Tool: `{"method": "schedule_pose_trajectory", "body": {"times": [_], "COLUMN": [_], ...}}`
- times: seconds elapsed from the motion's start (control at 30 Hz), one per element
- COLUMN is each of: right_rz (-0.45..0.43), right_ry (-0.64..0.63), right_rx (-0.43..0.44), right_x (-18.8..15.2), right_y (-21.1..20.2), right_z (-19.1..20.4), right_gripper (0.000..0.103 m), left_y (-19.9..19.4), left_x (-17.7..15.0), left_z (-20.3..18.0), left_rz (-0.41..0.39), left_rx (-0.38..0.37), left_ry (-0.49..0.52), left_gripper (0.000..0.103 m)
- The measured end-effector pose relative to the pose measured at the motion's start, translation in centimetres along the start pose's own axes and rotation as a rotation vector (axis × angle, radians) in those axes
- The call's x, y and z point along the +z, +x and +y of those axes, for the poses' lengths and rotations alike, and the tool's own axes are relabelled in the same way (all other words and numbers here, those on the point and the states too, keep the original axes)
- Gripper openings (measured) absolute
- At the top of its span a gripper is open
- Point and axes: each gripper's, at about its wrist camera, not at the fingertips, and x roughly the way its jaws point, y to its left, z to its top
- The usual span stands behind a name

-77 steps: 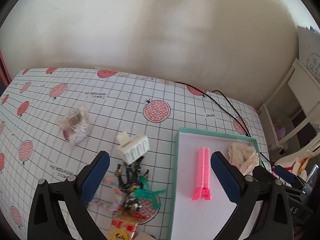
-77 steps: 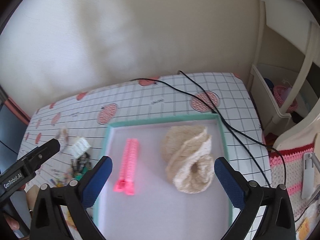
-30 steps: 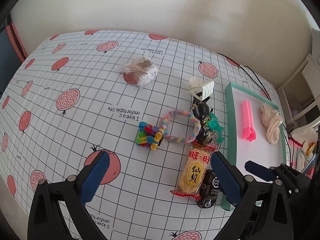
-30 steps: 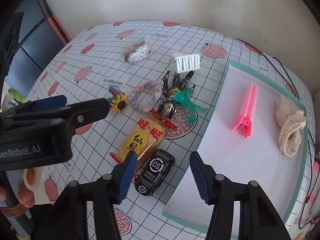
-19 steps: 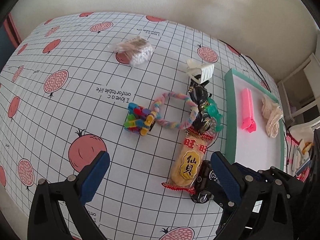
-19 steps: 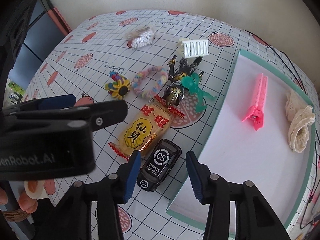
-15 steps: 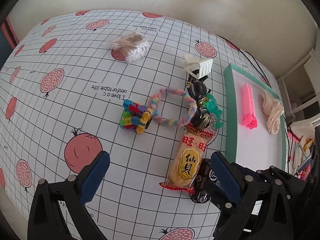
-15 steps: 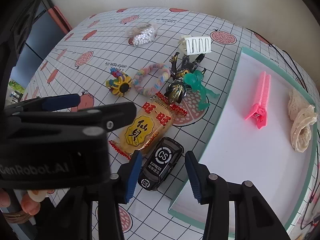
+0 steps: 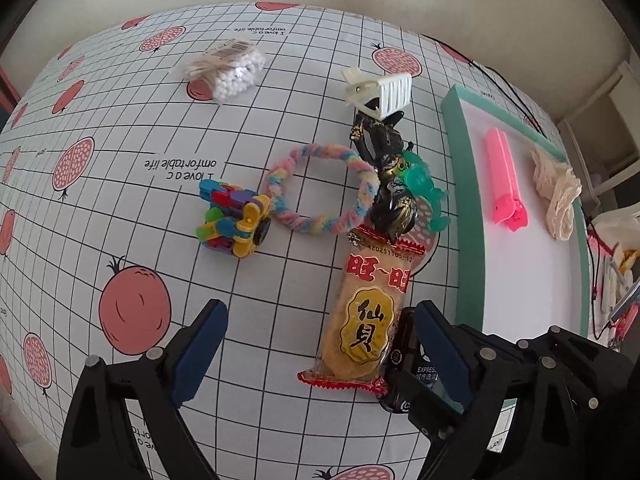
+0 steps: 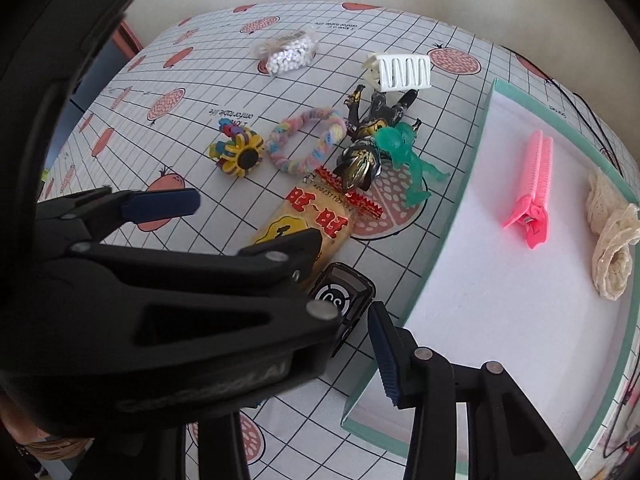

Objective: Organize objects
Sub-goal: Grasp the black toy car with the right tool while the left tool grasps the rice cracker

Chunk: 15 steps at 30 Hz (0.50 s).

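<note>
A teal-rimmed white tray (image 9: 460,184) (image 10: 456,224) holds a pink hair clip (image 9: 504,180) (image 10: 532,184) and a cream lace scrunchie (image 9: 556,196) (image 10: 612,240). Left of it lie a yellow rice-cracker packet (image 9: 368,308) (image 10: 320,216), a black toy car (image 10: 340,296) (image 9: 404,364), a black-gold figure (image 9: 388,188), a green figure (image 10: 408,156), a pastel rope ring (image 9: 320,192), a building-block toy (image 9: 236,224), a white claw clip (image 9: 384,88) and a cotton-swab bag (image 9: 228,68). My left gripper (image 9: 320,344) is open above the packet's near end. My right gripper (image 10: 344,340) straddles the car; its left finger is hidden by the left gripper.
The table wears a white grid cloth with red fruit prints (image 9: 136,312). A black cable (image 9: 492,76) runs behind the tray. White shelving (image 9: 616,92) and clutter stand off the table's right edge. The left gripper's body (image 10: 180,300) blocks much of the right wrist view.
Both grippers have swung from the tray to the loose objects and come lower. The right gripper's jaws have narrowed around the toy car, and the left gripper has moved in front of the right camera.
</note>
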Motion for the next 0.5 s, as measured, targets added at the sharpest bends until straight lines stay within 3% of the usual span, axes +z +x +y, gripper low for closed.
{"method": "schedule_pose_trajectory", "body": {"times": [0.1, 0.5], "right_rz": [0.001, 0.018], "right_ry": [0.0, -0.01], "right_rx": [-0.001, -0.022], "right_x": [0.0, 0.7], "right_y": [0.1, 0.5], "right_z": [0.1, 0.9], "right_gripper": [0.047, 0.047], "left_y": [0.7, 1.0], "left_x": [0.1, 0.1], "left_z": [-0.1, 0.7], "left_rz": [0.011, 0.008], "left_rx": [0.009, 0.033], "left_ry": [0.003, -0.032], "left_gripper": [0.084, 0.082]}}
